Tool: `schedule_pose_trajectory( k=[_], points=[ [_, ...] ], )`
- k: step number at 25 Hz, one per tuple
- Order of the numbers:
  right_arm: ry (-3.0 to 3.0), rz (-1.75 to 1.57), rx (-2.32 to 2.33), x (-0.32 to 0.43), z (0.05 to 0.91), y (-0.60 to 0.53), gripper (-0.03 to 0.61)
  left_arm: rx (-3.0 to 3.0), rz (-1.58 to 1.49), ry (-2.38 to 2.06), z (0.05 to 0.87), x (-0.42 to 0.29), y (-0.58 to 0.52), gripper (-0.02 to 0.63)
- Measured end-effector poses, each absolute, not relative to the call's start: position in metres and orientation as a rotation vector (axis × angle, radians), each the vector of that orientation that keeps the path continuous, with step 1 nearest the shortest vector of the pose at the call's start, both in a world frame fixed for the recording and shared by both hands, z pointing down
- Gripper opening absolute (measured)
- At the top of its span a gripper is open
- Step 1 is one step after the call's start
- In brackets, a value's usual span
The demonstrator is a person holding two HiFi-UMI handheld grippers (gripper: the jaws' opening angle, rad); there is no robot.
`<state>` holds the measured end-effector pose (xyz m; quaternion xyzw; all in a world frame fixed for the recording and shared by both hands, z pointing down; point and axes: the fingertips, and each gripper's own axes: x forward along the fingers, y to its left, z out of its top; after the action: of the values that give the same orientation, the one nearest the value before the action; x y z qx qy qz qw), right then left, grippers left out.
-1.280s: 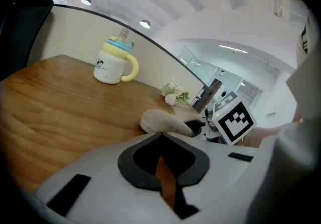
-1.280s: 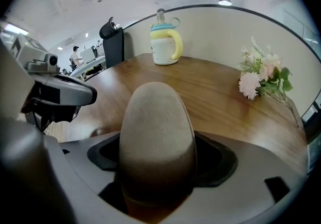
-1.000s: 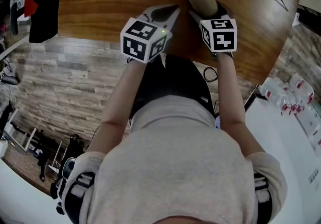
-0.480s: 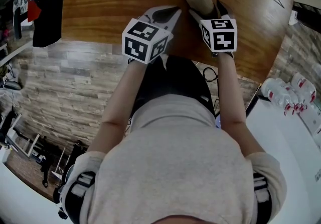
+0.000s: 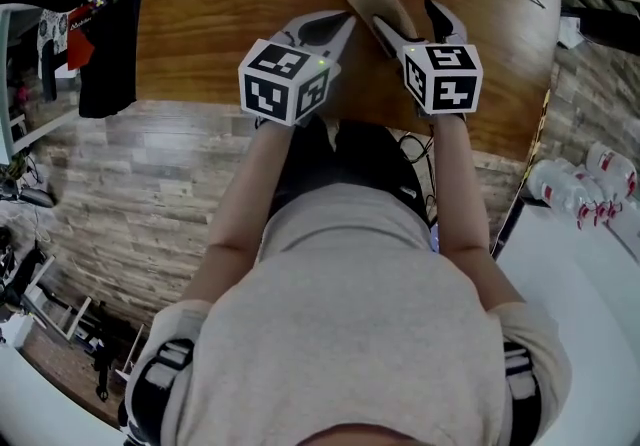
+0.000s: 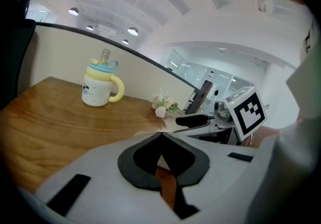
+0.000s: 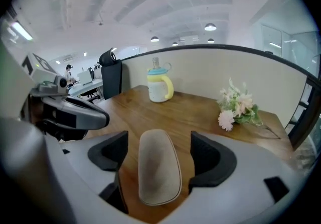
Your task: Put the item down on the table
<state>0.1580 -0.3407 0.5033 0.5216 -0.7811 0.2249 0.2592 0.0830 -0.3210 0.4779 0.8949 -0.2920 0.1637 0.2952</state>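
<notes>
Beige oval pad [image 7: 159,173] is lying flat on the wooden table [image 7: 131,113], between the jaws of the right gripper [image 5: 408,20]. These jaws are standing wide apart, with wood showing on either side of the pad. At 9 o'clock from the pad in the head view, the left gripper [image 6: 161,137] is being held over the table's near edge, its jaws closing on nothing. In the right gripper view, a white-and-yellow lidded cup [image 7: 159,86] is standing at 12 o'clock and a flower sprig [image 7: 235,106] is lying at 2 o'clock.
</notes>
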Motion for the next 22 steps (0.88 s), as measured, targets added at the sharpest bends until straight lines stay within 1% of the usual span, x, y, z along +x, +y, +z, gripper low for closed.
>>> schedule_pose_trajectory(
  k=[2, 7, 10, 15, 19, 22],
  points=[
    [-2.154, 0.579, 1.45, 0.159, 0.483, -0.344, 0.392, 2.408, 0.424, -0.778, 0.467, 0.086, -0.324, 0.014],
    [-2.244, 0.505, 1.52, 0.159, 0.434, -0.348, 0.34, 2.478, 0.405, -0.774, 0.438, 0.09, -0.329, 0.014],
    [-2.31, 0.467, 1.57, 0.16, 0.404, -0.347, 0.259, 2.517, 0.399, -0.767, 0.422, 0.092, -0.332, 0.014],
    [-2.4, 0.406, 1.632, 0.162, 0.367, -0.34, 0.186, 2.586, 0.338, -0.767, 0.389, 0.096, -0.332, 0.014],
    [-2.469, 0.368, 1.653, 0.161, 0.345, -0.331, 0.089, 2.631, 0.291, -0.752, 0.367, 0.098, -0.328, 0.014],
    [-2.519, 0.342, 1.652, 0.159, 0.334, -0.326, 0.028, 2.67, 0.288, -0.727, 0.357, 0.1, -0.325, 0.014]
  ],
)
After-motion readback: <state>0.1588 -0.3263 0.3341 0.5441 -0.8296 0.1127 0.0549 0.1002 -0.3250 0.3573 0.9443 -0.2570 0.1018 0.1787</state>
